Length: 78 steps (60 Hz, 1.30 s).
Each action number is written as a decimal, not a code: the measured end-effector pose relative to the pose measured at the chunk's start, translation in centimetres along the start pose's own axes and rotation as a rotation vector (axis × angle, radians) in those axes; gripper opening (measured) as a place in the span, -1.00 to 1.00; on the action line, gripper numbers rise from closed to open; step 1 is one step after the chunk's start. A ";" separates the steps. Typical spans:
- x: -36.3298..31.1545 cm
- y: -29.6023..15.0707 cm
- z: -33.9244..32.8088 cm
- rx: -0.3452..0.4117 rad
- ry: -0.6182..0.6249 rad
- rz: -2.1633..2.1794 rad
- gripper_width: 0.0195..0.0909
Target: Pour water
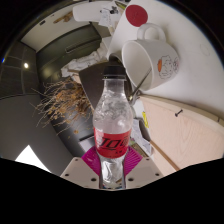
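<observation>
- Surface (185,125): pale, light-toned top with a straight edge running diagonally; a small dark mark sits on the bare area.
- Wooden edge strip (143,118): a light-brown band borders the surface along its near side.
- Dried grass bundle (68,98): brown, wispy stalks stand beside the surface, on the darker side of the room.
- Wall (50,35): grey panels behind, with a white rail or ledge crossing them.
- Light: one small bright spot (27,66) glows on the dark side.
- Floor: a pale patch (30,157) shows low down.
</observation>
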<state>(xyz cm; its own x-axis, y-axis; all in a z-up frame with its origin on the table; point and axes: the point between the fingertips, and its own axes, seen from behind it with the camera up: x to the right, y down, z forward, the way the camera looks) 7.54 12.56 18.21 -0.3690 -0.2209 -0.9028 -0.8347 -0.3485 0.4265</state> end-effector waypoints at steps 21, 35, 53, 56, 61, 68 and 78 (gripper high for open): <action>-6.3 -1.7 -1.8 0.048 0.054 -0.685 -0.85; -17.0 -9.4 -5.8 0.239 0.074 -1.350 -0.85; -13.4 -24.2 -8.1 0.323 0.412 -1.865 -0.85; -12.5 -25.6 -8.2 0.303 0.451 -1.892 -0.85; -9.7 -27.5 -7.9 0.277 0.497 -1.918 -0.85; -6.5 -29.5 -7.7 0.242 0.545 -1.912 -0.85; -2.8 -31.6 -8.0 0.220 0.590 -1.877 -0.85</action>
<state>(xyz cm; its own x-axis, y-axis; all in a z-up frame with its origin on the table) 38.22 16.90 7.76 0.9998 -0.0122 0.0155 0.0098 -0.3735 -0.9276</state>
